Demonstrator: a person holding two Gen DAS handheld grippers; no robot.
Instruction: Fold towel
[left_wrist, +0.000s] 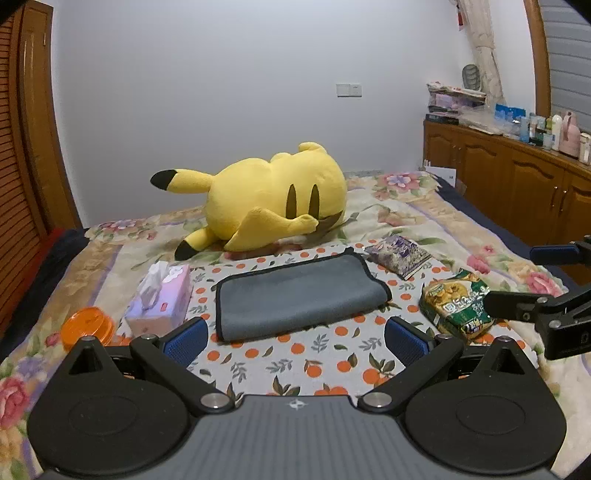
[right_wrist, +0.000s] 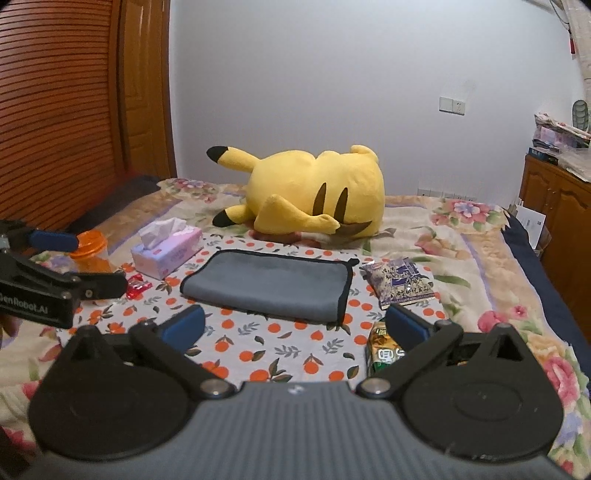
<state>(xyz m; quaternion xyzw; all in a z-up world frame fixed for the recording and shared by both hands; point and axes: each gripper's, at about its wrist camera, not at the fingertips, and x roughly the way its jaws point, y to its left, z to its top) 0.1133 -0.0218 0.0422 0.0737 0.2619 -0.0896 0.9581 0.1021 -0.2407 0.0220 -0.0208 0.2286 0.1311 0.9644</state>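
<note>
Towel grey, black-edged, folded flat; both hand-held grippers spread wide, empty.

A home bedroom. A bed under a floral blanket fills the middle of both views, with a yellow Pikachu plush lying at its centre. At the left edge stands a louvred wooden wardrobe; at the right, a wooden cabinet topped with toiletry bottles. A tissue box sits left of centre.
</note>
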